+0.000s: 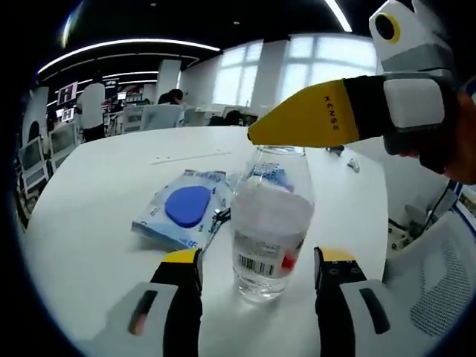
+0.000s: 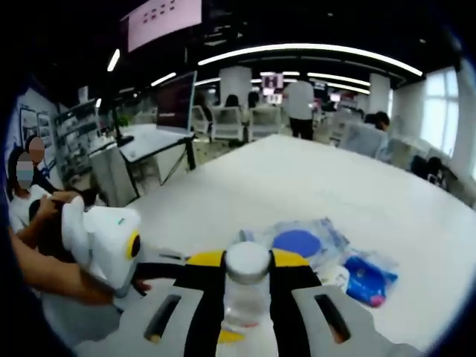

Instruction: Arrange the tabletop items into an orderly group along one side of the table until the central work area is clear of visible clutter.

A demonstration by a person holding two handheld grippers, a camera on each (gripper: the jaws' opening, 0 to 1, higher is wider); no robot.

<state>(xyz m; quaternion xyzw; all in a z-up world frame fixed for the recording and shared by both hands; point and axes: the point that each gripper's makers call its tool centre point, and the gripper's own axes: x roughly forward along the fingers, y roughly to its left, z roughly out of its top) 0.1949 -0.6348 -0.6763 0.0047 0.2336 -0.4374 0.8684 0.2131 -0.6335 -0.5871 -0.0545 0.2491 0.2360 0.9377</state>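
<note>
- Clear plastic bottle [image 1: 269, 223] upright on the white tabletop [image 1: 97, 216], white label around its middle, barcode low on the label.
- Left gripper [image 1: 259, 271] released: yellow-tipped jaws spread wide on either side of the bottle's base, a gap between each jaw and the bottle.
- Right gripper [image 1: 256, 136] reaching in from the right side of the left gripper view, yellow jaw tip level with the bottle's neck.
- In the right gripper view, right gripper [image 2: 247, 262] clenched around the bottle [image 2: 244, 294] just under its white cap [image 2: 247, 261], jaws pressed against both sides of the neck.
- Left gripper body [image 2: 104, 242] at the lower left of the right gripper view, held by a hand [image 2: 71, 281].
- Clear packet with a blue disc [image 1: 182, 210] lying flat on the tabletop just behind and left of the bottle; same packet [image 2: 301, 242] beyond the cap in the right gripper view.
- Small blue wrapper [image 2: 368, 279] beside the packet, touching or nearly touching; cannot tell which.
- Rest of the tabletop [image 2: 297, 178] bare and white.
- Office desks, chairs and standing people in the background, ceiling strip lights above.
</note>
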